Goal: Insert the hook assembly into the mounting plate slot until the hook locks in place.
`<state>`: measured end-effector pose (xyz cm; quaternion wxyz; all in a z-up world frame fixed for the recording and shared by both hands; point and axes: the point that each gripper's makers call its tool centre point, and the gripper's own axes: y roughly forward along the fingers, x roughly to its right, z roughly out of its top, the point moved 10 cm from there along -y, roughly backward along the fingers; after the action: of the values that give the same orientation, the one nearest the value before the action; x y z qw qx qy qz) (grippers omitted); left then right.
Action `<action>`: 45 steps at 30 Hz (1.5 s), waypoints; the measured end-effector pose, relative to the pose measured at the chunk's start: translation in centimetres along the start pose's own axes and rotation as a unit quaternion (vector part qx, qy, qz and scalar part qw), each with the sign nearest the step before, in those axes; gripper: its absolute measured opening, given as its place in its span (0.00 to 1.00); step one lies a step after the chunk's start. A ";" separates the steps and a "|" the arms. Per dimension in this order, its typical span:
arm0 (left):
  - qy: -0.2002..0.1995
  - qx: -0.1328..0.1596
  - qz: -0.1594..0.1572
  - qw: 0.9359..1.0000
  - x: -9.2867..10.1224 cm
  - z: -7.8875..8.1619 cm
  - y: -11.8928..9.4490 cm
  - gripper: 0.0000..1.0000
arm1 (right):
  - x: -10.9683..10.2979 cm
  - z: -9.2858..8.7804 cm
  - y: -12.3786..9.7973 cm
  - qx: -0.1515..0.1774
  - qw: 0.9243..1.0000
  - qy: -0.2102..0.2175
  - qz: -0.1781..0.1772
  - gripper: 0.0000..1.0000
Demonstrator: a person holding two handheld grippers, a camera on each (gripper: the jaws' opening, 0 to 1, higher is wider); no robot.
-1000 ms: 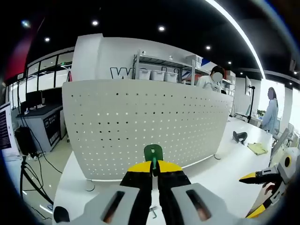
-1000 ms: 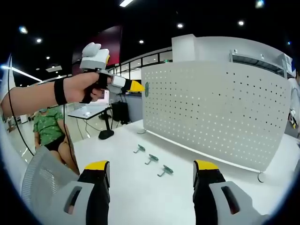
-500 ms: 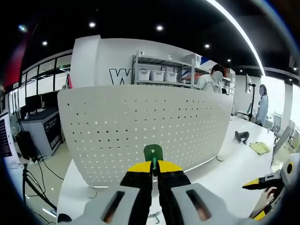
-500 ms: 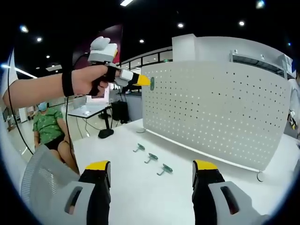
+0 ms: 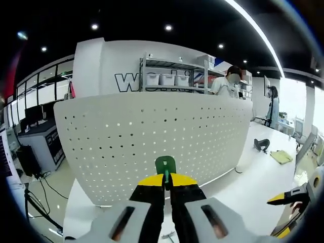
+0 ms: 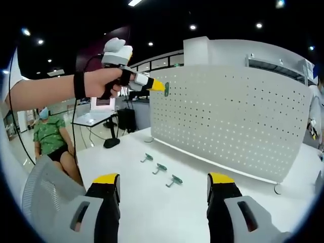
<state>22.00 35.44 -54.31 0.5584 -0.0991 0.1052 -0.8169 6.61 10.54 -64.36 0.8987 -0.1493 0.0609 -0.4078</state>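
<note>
Along the left gripper view, the left gripper (image 5: 166,178) rose from 6 o'clock with its yellow-tipped jaws pinched on the small green plastic hook assembly (image 5: 165,165), held upright before the white perforated metal mounting plate (image 5: 152,139). The hook had not yet met a slot. The yellow tip of the right gripper (image 5: 291,196) showed at 4 o'clock.

From the right gripper view, the right gripper (image 6: 163,182) stood with its jaws wide apart and empty. At 11 o'clock the left gripper carried the hook close to the plate's upper edge. Three spare green hooks (image 6: 161,170) lay on the white table (image 6: 152,212).

The step in hand was judged to be the approach. The next move called for aligning the hook with a slot and then pressing in until it locked.
</note>
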 end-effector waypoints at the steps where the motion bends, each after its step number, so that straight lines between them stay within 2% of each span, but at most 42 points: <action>1: 0.001 0.000 0.000 1.000 0.0 0.0 0.0 0.02 | 0.1 0.0 0.0 0.000 1.000 0.001 0.000 0.71; 20: 0.014 0.019 0.026 0.999 -1.3 3.3 1.8 0.02 | 0.1 0.1 -0.2 0.004 1.000 0.002 -0.006 0.70; 29: 0.004 0.023 0.044 0.999 -1.7 3.3 2.3 0.02 | 0.1 -0.1 -0.1 0.002 1.000 0.003 -0.006 0.69; 45: 0.031 0.035 0.061 0.997 -1.4 4.1 3.5 0.02 | 0.3 -0.3 -0.3 -0.004 1.000 0.001 -0.007 0.70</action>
<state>26.81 35.28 -51.47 0.6066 -0.0473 0.0999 -0.7873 6.50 10.05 -64.51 0.8952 -0.1532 0.0625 -0.4139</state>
